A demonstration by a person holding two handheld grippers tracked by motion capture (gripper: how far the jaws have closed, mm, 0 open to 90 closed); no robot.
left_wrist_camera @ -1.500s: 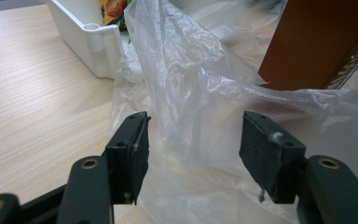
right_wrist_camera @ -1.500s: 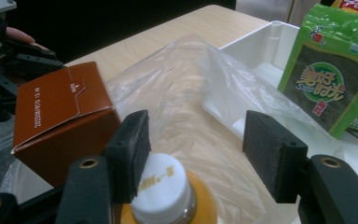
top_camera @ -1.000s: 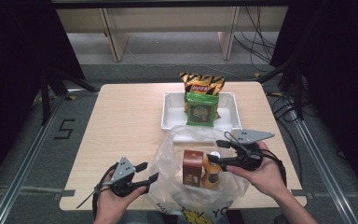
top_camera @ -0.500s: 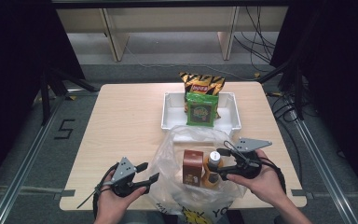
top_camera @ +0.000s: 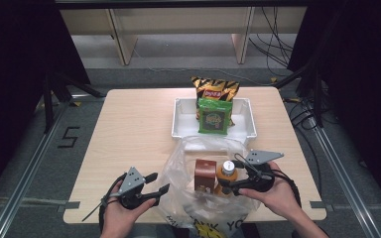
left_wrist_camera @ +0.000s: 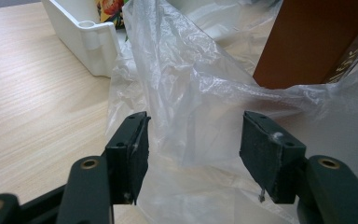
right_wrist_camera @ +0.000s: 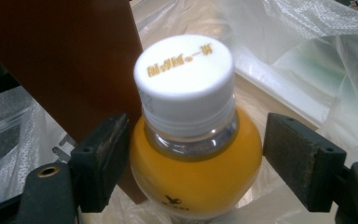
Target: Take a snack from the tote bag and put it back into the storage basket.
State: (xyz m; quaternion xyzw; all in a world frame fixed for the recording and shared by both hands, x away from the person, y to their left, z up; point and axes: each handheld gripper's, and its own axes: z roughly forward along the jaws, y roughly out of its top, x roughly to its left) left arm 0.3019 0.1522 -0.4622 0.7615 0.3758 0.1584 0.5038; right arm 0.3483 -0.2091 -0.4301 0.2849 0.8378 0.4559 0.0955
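Pale wood-grain laminate formed the tabletop (top_camera: 129, 129), which was ringed by dark curtains and a grey floor. Near the person's edge a thin, crinkled, translucent plastic bag (top_camera: 188, 168) had been spread open, evidently so that goods could be packed into it. Inside it a rigid brown carton (top_camera: 205, 175) stood upright, and just beside the carton an orange juice bottle (top_camera: 226, 173) had been placed, also upright.

The right tongs (top_camera: 233, 184) were seen straddling the bottle's rounded shoulder below its ribbed white cap (right_wrist_camera: 185, 79). Their jaws had just been opening; a gap was visible between the right-hand pad and the smooth clear plastic, while the other pad lay close against it, so the bottle was judged to have been released to stand on its own. The left tongs (top_camera: 158, 191) were spread at the bag's left edge, with a fold of film (left_wrist_camera: 193, 126) lying loosely between the pads but not pinched; they were probably kept there to steady the mouth of the bag.

Farther back, a white moulded plastic tray (top_camera: 178, 124) held a glossy green snack packet (top_camera: 214, 116) and a yellow-and-black crisp bag (top_camera: 213, 89) leaned at its rear, presumably waiting to be packed.
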